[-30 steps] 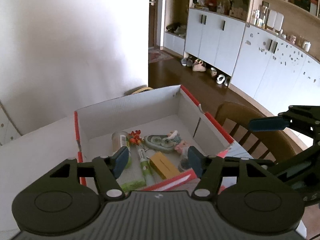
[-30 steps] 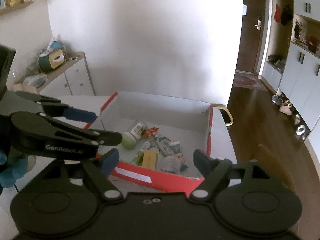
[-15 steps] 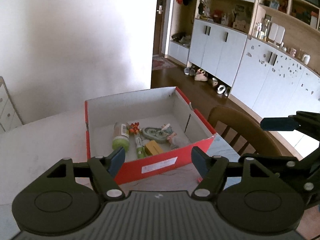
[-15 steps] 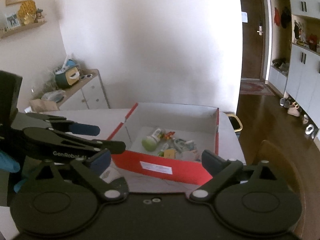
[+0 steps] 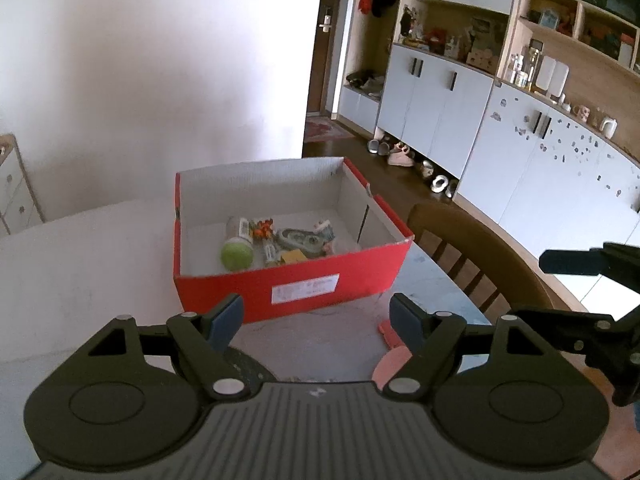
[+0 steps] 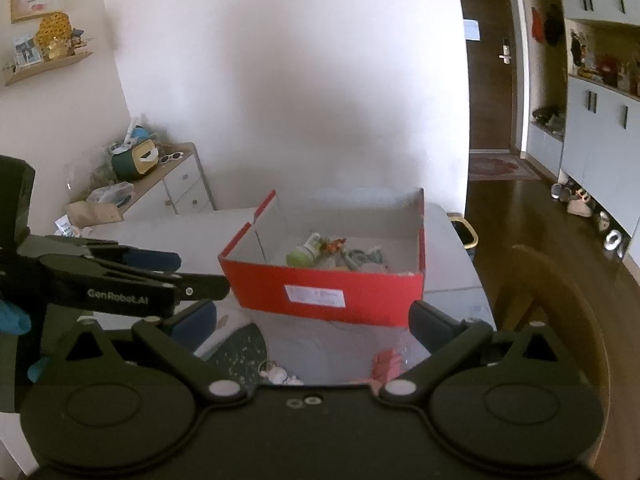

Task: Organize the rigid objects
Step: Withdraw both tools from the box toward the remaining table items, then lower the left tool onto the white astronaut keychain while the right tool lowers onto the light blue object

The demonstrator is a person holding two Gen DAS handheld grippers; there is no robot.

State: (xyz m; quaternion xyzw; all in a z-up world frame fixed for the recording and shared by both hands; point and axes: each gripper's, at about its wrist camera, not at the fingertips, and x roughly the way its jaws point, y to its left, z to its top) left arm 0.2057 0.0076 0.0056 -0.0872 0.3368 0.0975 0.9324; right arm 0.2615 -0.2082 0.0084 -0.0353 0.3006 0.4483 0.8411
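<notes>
Several small rigid objects lie together on the floor of an open red cardboard box (image 5: 296, 280): a bottle with a green cap (image 5: 237, 255) on its side, a yellow-orange block (image 5: 293, 257), a grey-green oval item (image 5: 301, 239) and a small orange-red piece (image 5: 262, 229), all close to one another toward the box's middle. The box carries a white label (image 6: 315, 295) on its near wall and stands on a pale worktop (image 5: 80, 264), ahead of both grippers and apart from them.

The left gripper (image 5: 316, 320) hangs short of the box with its jaws spread wide and nothing between them. The right gripper (image 6: 312, 322) is likewise spread and holds nothing; the left one shows at its left side in the right wrist view.

On the worktop between grippers and box lie a pink-red piece (image 6: 386, 362), a dark speckled round mat (image 6: 240, 354) and some small pale bits (image 6: 280, 374) too blurred to name. A wooden chair (image 5: 480, 248) stands at the worktop's right edge. Beyond are a white wall (image 5: 160, 80), a dark wooden floor (image 6: 516, 204), white cabinets (image 5: 436, 100) with open shelves, shoes (image 5: 396, 152) below them, and a low white drawer unit (image 6: 176, 192) with clutter on top.
</notes>
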